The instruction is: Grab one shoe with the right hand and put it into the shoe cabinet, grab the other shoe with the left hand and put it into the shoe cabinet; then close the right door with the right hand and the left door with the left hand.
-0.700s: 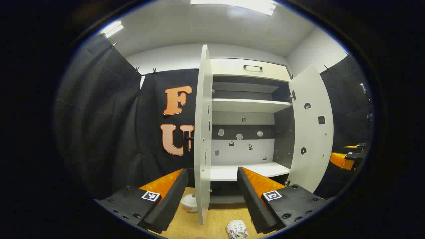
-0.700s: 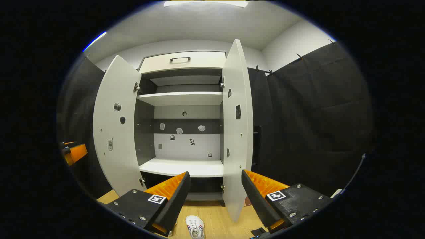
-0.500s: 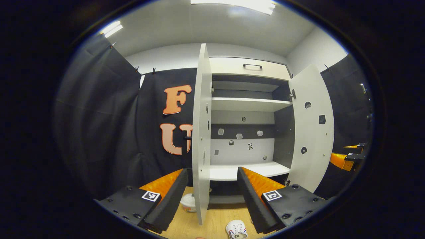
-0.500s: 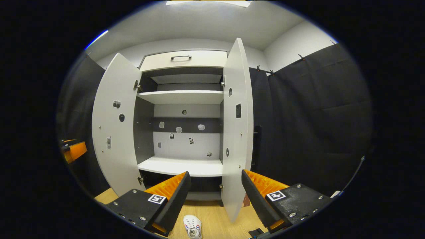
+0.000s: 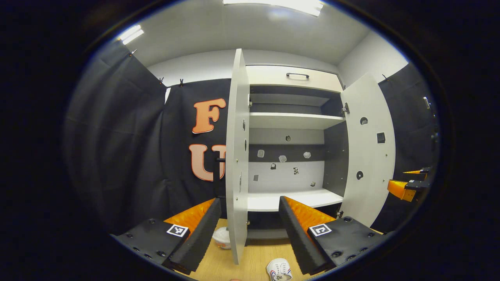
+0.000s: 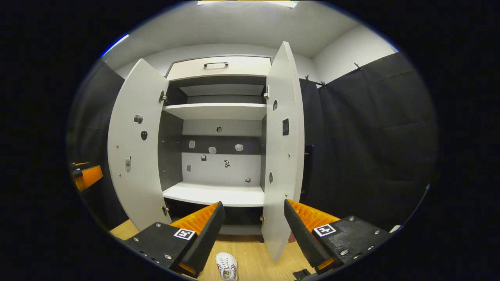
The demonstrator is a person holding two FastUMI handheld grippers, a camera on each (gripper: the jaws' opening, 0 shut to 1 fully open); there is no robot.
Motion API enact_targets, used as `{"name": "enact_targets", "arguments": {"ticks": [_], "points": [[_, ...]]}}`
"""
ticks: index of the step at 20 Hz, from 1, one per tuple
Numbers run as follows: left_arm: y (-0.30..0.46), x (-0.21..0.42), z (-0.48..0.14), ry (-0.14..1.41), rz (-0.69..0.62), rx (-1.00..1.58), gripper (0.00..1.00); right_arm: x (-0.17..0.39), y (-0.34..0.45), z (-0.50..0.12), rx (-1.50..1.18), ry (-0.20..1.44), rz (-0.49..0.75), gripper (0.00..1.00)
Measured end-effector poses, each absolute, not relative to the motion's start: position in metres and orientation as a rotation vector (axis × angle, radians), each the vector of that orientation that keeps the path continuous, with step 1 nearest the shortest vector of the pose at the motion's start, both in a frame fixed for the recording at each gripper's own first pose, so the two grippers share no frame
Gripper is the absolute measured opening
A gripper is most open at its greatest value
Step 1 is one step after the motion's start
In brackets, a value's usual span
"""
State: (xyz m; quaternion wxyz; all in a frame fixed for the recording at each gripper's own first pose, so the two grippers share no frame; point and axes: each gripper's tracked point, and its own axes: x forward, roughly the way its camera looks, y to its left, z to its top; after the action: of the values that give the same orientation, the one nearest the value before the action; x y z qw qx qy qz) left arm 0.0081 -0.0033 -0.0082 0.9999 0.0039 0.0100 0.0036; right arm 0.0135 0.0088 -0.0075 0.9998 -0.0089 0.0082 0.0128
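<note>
In the left gripper view the tall white two-door shoe cabinet (image 5: 293,140) has crept slightly larger than a moment ago, so this is still the approach; the left gripper (image 5: 250,230) gapes wide, empty, above a white sneaker with striped sides (image 5: 279,270) on the wooden floor (image 5: 254,261). In the right gripper view the cabinet has likewise drawn nearer, and the right gripper (image 6: 254,230) is spread wide, holding nothing, with that white sneaker low between its fingers and both doors open.

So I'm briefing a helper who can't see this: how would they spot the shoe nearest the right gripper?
Start at the white shoe cabinet with both doors open. On the wooden floor before it, below the lowest shelf, lies a white shoe with red and blue side stripes.
</note>
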Motion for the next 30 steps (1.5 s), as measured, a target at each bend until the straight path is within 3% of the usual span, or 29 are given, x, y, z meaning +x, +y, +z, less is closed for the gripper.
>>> {"name": "enact_targets", "arguments": {"ticks": [8, 10, 15, 19, 24, 30], "points": [[0.000, 0.013, -0.010, 0.023, 0.017, 0.008, 0.99, 0.015, 0.009, -0.008, -0.020, 0.014, 0.030, 0.94], [0.002, 0.014, -0.012, 0.025, 0.022, 0.003, 0.94, 0.018, 0.009, -0.011, -0.021, 0.018, 0.028, 0.94], [0.002, 0.014, -0.016, 0.036, 0.020, 0.007, 0.99, 0.024, 0.012, -0.043, -0.008, 0.053, 0.039, 0.94], [0.002, 0.016, -0.017, 0.035, 0.017, -0.003, 0.94, 0.034, 0.017, -0.110, 0.013, 0.154, 0.048, 0.94], [0.003, 0.018, -0.024, 0.051, 0.016, 0.016, 0.99, 0.047, 0.028, -0.210, 0.048, 0.282, 0.057, 0.94], [0.013, 0.020, -0.031, 0.069, 0.033, 0.016, 0.96, 0.053, 0.041, -0.332, -0.048, 0.451, 0.081, 0.95]]}}
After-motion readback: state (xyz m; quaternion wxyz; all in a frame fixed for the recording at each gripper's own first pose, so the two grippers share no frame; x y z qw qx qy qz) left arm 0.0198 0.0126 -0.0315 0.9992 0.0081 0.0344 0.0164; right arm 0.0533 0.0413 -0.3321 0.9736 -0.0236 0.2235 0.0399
